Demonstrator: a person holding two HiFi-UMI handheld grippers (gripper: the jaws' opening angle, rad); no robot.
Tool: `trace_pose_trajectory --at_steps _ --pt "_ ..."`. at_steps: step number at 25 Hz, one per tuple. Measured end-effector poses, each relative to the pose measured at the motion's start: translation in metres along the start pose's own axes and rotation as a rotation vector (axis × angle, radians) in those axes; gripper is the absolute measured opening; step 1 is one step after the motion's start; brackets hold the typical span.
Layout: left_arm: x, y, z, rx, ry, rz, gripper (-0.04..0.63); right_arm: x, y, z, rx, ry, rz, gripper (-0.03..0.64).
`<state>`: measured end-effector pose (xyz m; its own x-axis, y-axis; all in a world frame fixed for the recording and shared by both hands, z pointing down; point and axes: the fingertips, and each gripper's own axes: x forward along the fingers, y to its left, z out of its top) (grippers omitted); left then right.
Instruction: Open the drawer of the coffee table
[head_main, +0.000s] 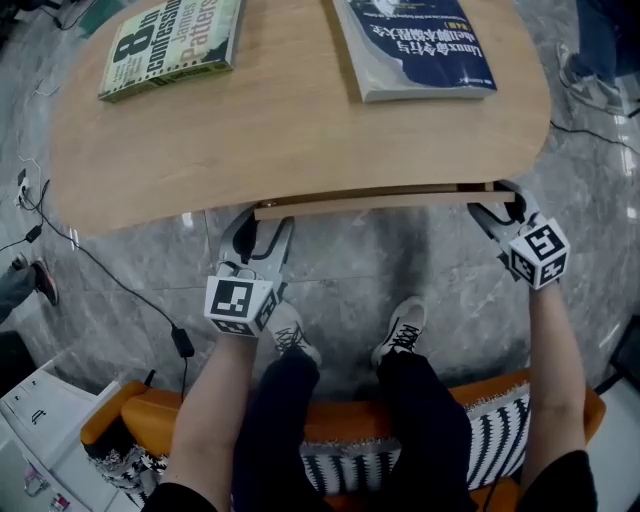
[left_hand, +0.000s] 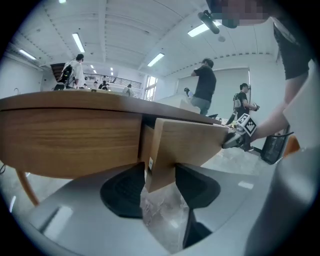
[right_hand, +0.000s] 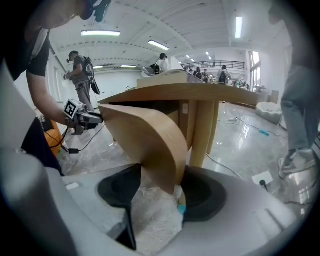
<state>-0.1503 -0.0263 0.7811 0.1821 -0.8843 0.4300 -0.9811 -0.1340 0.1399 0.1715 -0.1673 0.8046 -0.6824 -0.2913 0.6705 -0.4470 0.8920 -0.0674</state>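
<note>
The wooden coffee table (head_main: 300, 130) fills the top of the head view. Its drawer front (head_main: 380, 203) stands out a little from the near edge. My left gripper (head_main: 262, 232) is shut on the left end of that panel. In the left gripper view the drawer front (left_hand: 195, 140) passes between the jaws of the left gripper (left_hand: 160, 187). My right gripper (head_main: 497, 215) is shut on the right end. In the right gripper view the curved end of the drawer front (right_hand: 150, 135) sits between the jaws of the right gripper (right_hand: 162, 192). The drawer's inside is hidden.
A green book (head_main: 175, 45) and a blue book (head_main: 415, 45) lie on the tabletop. The person's shoes (head_main: 400, 330) rest on the grey marble floor under the near edge, in front of an orange seat (head_main: 130, 410). A black cable (head_main: 180, 340) runs at the left. People stand in the hall behind.
</note>
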Motion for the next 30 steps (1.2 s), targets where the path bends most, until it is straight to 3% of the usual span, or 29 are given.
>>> trace_pose_trajectory --at_steps 6,12,30 --pt "0.011 -0.004 0.006 0.151 0.025 -0.080 0.201 0.004 -0.002 0.005 -0.017 -0.006 -0.016 0.247" --pt "0.010 -0.006 0.007 0.078 0.022 -0.040 0.201 0.003 -0.001 0.004 -0.011 -0.006 -0.033 0.247" --pt "-0.043 -0.047 -0.025 0.033 0.099 -0.059 0.202 -0.037 0.043 -0.036 -0.028 0.032 -0.003 0.247"
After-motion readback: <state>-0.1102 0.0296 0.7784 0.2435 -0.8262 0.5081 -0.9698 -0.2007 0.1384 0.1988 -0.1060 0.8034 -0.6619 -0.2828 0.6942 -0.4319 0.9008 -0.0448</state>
